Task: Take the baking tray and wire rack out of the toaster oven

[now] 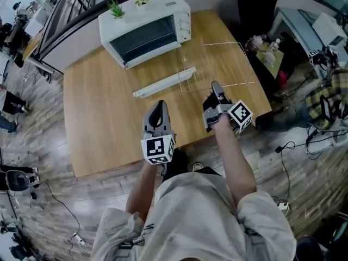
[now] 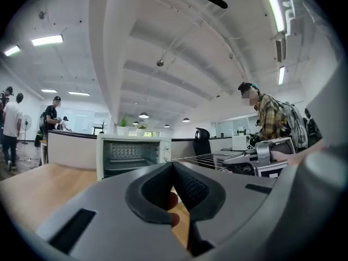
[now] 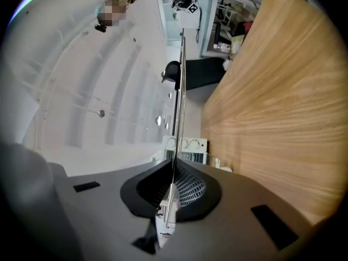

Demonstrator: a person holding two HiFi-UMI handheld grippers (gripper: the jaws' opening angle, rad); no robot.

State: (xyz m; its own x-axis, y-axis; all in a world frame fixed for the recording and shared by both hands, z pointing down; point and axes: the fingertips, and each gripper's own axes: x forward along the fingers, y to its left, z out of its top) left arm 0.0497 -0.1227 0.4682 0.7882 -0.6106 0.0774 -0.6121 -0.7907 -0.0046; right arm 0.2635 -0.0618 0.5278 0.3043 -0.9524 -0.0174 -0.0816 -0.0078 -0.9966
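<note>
Head view: oven [image 1: 147, 26] on table [image 1: 103, 118], door [image 1: 163, 83] down, two plants [image 1: 115, 8] on top | cavity: one thin shelf line, tray not certain | rack [image 1: 217, 64] outside, over table right of door, edge clamped in right gripper [image 1: 216, 86] | left gripper [image 1: 159, 104] closed, empty, near door.

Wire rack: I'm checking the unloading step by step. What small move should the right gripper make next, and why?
Probably lower the wire rack flat onto the bare table and then open the jaws. The right gripper is clamped on the rack's edge, and the rack is already fully out of the toaster oven, held over open wood.
</note>
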